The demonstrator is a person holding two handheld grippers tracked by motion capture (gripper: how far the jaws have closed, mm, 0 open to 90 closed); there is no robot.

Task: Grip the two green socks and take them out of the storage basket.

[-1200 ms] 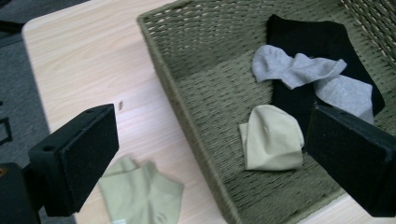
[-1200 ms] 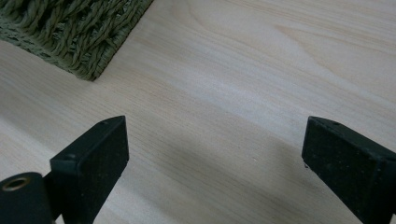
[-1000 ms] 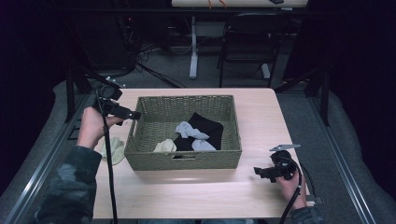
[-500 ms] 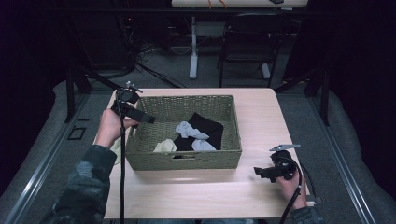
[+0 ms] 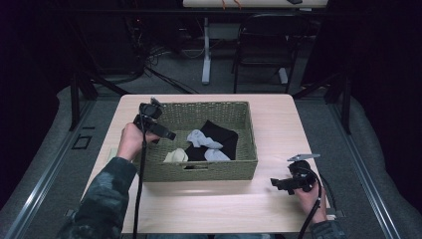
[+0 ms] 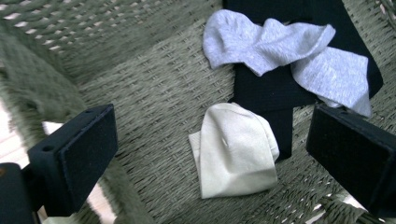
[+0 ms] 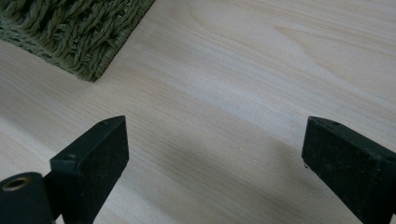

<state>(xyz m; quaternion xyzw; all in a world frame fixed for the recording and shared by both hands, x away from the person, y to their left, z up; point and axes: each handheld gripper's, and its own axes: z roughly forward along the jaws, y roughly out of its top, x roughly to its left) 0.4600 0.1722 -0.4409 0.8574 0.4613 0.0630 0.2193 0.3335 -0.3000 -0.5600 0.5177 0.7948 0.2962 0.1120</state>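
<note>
So the left gripper has swung in from beside the basket to above its left rim, jaws wide, empty; cream sock lies inside, probably next; right gripper idles off the basket's right corner, jaws apart.

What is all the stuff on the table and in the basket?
basket: 1, green woven, middle of the table
cream sock: 1, off-white, basket floor, near front
grey socks: 2 pieces, light grey, overlapping on the black cloth
black cloth: 1, black, basket floor under the grey socks
table: 1, pale wood
left hand-held gripper: 1, black, open, over the basket's left side
right hand-held gripper: 1, black, open, above bare table right of the basket
</note>
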